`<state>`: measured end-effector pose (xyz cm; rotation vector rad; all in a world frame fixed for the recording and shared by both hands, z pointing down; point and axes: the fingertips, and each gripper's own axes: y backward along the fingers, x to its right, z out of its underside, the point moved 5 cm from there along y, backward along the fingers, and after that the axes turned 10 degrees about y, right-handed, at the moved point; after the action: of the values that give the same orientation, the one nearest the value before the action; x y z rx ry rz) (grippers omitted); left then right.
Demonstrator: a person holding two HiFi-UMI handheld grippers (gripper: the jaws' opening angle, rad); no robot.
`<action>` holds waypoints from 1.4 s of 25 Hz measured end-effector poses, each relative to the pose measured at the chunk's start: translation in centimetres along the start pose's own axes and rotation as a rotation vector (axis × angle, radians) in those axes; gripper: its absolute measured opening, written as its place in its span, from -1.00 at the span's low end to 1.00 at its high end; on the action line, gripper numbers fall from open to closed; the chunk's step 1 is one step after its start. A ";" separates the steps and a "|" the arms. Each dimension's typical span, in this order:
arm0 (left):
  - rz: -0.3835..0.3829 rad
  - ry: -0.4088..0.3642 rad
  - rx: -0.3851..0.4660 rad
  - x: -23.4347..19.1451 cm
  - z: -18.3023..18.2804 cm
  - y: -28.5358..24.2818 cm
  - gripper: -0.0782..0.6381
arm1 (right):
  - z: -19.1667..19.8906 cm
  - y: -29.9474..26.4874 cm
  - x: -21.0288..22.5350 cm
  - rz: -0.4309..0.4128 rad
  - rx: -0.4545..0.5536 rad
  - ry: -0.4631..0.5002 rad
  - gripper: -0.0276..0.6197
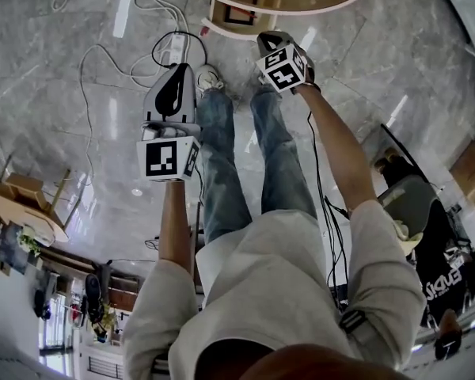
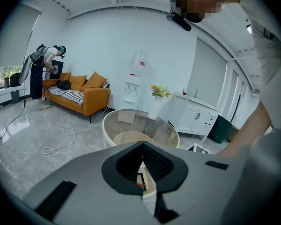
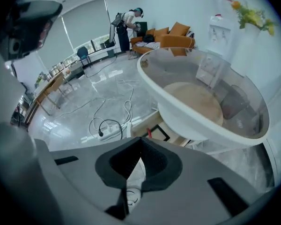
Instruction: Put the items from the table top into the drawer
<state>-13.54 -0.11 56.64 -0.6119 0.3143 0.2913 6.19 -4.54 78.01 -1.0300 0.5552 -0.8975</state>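
Observation:
A round white table with a glass top [image 1: 332, 0] [image 2: 113, 122] [image 3: 192, 114] stands ahead of me. Its wooden drawer [image 1: 239, 13] [image 3: 154, 128] is pulled out below, holding a black-framed thing and a small red piece [image 3: 149, 133]. My left gripper [image 1: 176, 70] [image 2: 143, 145] hangs over the floor short of the table, fingertips together, nothing between them. My right gripper [image 1: 271, 39] [image 3: 141, 140] is nearer the drawer, pointing steeply down, its jaws shut and empty. I see no loose items on the glass top.
A power strip with looping cables [image 1: 174, 47] [image 3: 110, 129] lies on the marble floor left of the drawer. My legs and shoes [image 1: 209, 76] are below the grippers. A flower vase [image 2: 157, 102] stands at the table's far side. Orange sofa [image 2: 79, 96] and another person [image 2: 41, 74] far left.

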 end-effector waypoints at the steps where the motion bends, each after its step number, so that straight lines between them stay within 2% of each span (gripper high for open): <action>1: -0.002 -0.005 0.000 0.5 -0.7 0.3 -0.74 | -0.5 1.3 0.2 0.006 0.027 -0.016 -0.84; 5: -0.009 -0.028 0.001 2.3 -2.8 1.4 -0.74 | -2.5 6.4 0.2 0.032 0.121 -0.056 -0.84; 10: -0.006 -0.064 0.023 4.2 -6.0 2.6 -0.74 | -6.4 13.8 0.7 0.108 0.255 -0.079 -0.84; 14: 0.002 -0.062 0.065 6.5 -9.9 4.4 -0.74 | -9.2 21.8 2.2 0.207 0.358 -0.136 -0.84; 17: 0.011 -0.094 0.109 7.8 -13.8 5.8 -0.74 | -11.7 28.0 4.2 0.294 0.431 -0.177 -0.84; 24: 0.011 -0.123 0.211 10.2 -22.0 7.9 -0.74 | -16.3 40.2 8.0 0.456 0.571 -0.187 -0.84; 31: 0.029 -0.102 0.322 14.0 -29.4 10.9 -0.74 | -19.0 51.5 10.5 0.587 0.695 -0.206 -0.84; 35: 0.037 -0.123 0.344 15.8 -31.8 12.8 -0.74 | -18.8 55.8 10.3 0.627 0.725 -0.220 -0.84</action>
<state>-10.10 -6.46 19.56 -0.2488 0.2503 0.3012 17.99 -9.88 19.61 -0.2497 0.2910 -0.3566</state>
